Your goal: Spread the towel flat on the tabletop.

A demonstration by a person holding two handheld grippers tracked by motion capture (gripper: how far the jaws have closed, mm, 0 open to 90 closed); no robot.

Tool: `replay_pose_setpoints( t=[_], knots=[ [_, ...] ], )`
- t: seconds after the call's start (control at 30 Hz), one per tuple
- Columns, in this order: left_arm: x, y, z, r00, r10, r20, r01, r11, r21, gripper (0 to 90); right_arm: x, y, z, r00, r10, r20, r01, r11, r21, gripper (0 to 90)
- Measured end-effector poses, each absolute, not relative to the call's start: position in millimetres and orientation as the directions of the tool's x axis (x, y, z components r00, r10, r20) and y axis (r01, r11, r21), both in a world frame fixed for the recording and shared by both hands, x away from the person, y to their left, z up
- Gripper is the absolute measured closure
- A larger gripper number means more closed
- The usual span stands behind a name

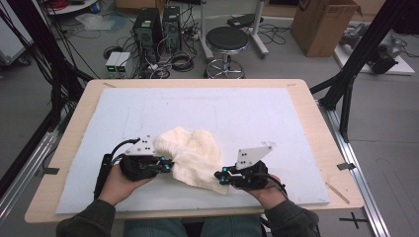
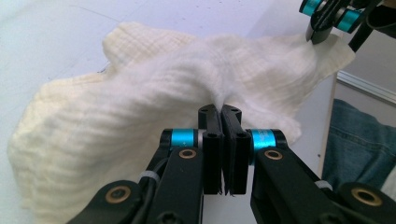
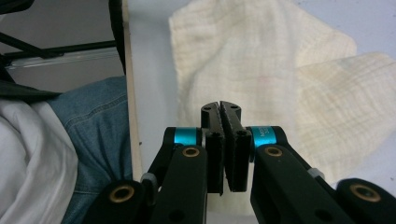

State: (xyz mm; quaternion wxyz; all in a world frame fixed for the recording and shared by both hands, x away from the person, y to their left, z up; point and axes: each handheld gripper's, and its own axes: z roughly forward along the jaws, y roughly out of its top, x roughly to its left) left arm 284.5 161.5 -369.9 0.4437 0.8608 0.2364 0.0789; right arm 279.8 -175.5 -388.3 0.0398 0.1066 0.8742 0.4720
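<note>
A: We had one cream waffle-weave cloth (image 1: 192, 155), crumpled, on the foam-topped worktop (image 1: 257, 113).
B: Yep. Left gripper (image 2: 223, 112) jaws pinched its fold; right gripper (image 1: 221, 177) jaws clamped its corner.

Wood table (image 1: 316, 123) w/ pale blue mat (image 1: 247, 113); cream cloth (image 1: 195, 153) on mat.

Right gripper (image 3: 223, 108) with black jaws pressed together on the near edge of a cream cloth (image 3: 261, 79), denim-clad leg (image 3: 93, 116) at left, pale table (image 3: 149, 70).
</note>
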Motion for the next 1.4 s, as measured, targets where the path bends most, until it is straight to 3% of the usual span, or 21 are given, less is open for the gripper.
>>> replay_pose_setpoints(
  t=[0.37, 0.63, 0.83, 1.1, 1.4],
  knots=[
    [336, 122, -402, 0.867, 0.491, -0.079, 0.374, -0.539, 0.755, 86.5, 316, -201, -411, -0.927, 0.37, 0.065, 0.274, 0.546, 0.792, 88.3],
    [354, 108, -424, 0.864, 0.493, -0.102, 0.413, -0.579, 0.703, 81.8, 332, -208, -429, -0.914, 0.395, 0.09, 0.326, 0.586, 0.742, 88.3],
    [344, 116, -410, 0.865, 0.488, -0.119, 0.403, -0.532, 0.745, 69.5, 333, -209, -431, -0.914, 0.397, 0.088, 0.325, 0.583, 0.745, 88.3],
    [316, 134, -398, 0.889, 0.441, -0.122, 0.348, -0.478, 0.806, 68.0, 331, -209, -430, -0.91, 0.404, 0.089, 0.328, 0.575, 0.749, 88.3],
    [292, 153, -420, 0.893, 0.437, -0.112, 0.348, -0.508, 0.788, 68.4, 330, -210, -430, -0.91, 0.406, 0.09, 0.33, 0.572, 0.751, 88.2]
  ],
)
